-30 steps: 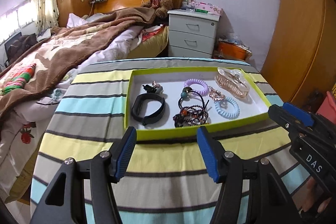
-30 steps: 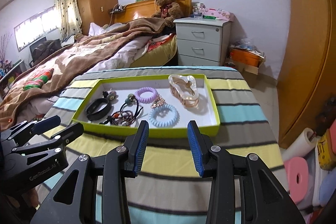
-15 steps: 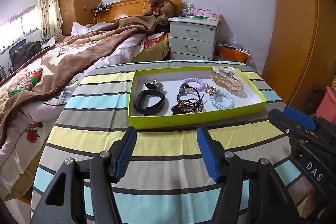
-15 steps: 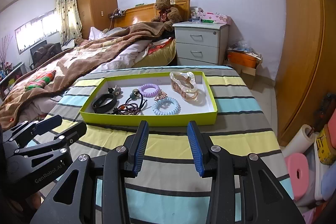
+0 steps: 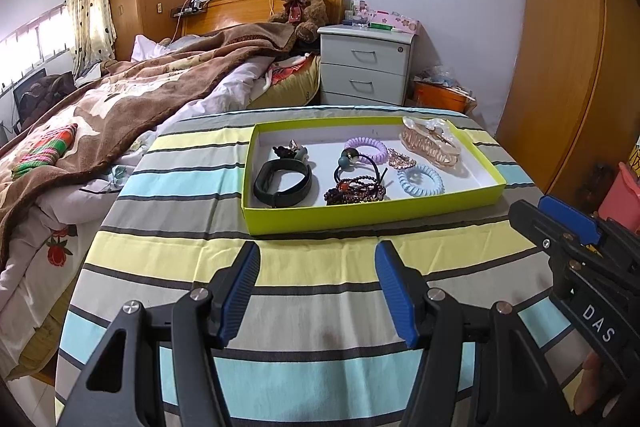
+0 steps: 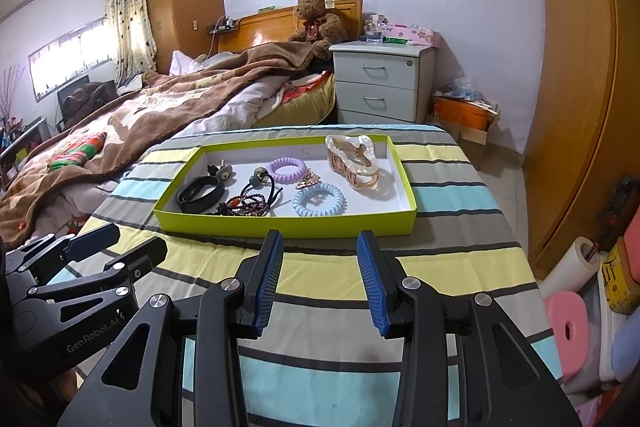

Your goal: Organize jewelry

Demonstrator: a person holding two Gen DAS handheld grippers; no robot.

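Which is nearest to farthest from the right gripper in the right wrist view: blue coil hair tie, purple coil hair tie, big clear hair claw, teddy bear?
From the right gripper:
1. Blue coil hair tie, near side of the green tray.
2. Purple coil hair tie, mid-tray, left of centre.
3. Hair claw, tray's far right corner.
4. Teddy bear, on the bed.

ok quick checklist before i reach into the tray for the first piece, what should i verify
1. Left tool open and holding nothing: ok.
2. Right tool open and holding nothing: ok.
3. Green tray flat on the striped tablecloth, in front of both tools: ok.
4. Blue coil hair tie lying apart from the rest, easy first pick: ok.
5. Beaded bracelets separate from the black hair tie: not ok, they overlap in a tangle.
6. Destination for sorted pieces: cannot tell, no second container shows.
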